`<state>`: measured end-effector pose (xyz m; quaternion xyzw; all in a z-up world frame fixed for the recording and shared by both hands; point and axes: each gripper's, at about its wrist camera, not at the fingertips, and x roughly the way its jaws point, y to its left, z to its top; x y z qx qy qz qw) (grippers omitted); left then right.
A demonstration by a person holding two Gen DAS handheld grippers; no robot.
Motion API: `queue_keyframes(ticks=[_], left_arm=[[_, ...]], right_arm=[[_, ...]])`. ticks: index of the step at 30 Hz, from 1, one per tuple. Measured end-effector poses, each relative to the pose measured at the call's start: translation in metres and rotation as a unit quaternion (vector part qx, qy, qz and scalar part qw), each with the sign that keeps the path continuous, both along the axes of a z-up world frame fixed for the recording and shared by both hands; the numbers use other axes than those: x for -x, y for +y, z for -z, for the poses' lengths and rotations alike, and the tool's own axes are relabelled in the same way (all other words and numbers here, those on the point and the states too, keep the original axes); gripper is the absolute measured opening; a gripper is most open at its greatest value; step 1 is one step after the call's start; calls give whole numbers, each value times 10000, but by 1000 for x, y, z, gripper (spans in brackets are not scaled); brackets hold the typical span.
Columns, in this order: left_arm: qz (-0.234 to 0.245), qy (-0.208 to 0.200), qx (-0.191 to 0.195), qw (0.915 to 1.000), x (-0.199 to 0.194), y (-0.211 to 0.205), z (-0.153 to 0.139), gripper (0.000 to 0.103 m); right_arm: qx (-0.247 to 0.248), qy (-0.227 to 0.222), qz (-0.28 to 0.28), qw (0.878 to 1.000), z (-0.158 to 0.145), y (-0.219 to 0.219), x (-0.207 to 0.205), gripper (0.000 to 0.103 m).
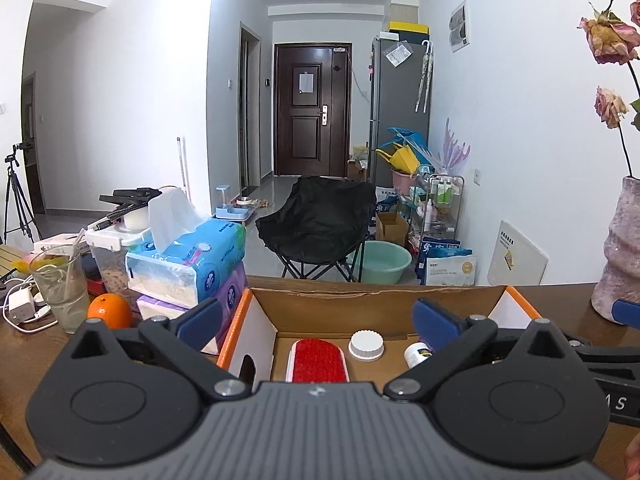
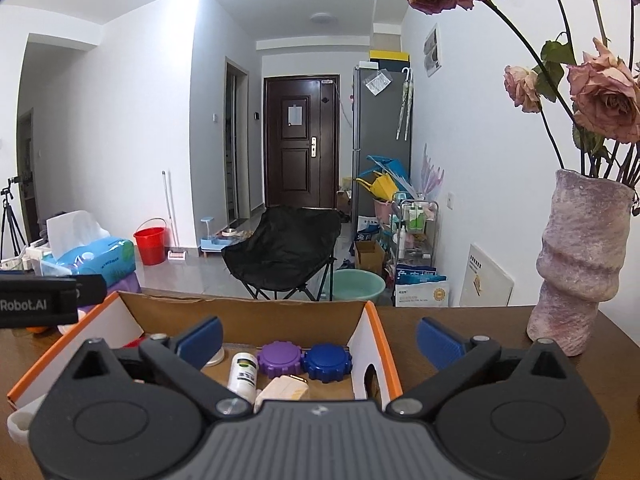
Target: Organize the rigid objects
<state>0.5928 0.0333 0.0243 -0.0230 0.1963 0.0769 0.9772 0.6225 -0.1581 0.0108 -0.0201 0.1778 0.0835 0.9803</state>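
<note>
we hold both the left gripper [image 1: 318, 320] and the right gripper [image 2: 320, 338] wide open and empty over the box [image 2: 248, 312], where the small bottle [image 2: 243, 374] lies lengthwise ahead, nearer our right gripper.

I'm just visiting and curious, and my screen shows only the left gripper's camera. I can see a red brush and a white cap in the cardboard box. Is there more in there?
Observer: Yes. The right camera shows a purple lid and a blue lid side by side in the box.
Operator: Anything else near them?
Observer: A white bottle with a green label lies beside a cream packet.
Operator: Is the right gripper holding something?
Observer: No, the right gripper is open, with nothing between its fingers.
</note>
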Motion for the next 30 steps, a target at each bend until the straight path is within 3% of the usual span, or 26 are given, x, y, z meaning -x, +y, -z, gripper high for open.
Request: queue_keyframes(ticks=[5,14,30], left_arm=[[83,-89,100,9999,14,1,-9,103],[128,-395,17,9991,74,-4,-31,103],[443,-374,-93,9983,220,-26,-47,103]], right_arm=[[26,-15,66,10000,-8,-4,13,103],[46,-52,167,9998,-30,-16,66,103],[5,-286,203,9994,-61,-38,217,103]])
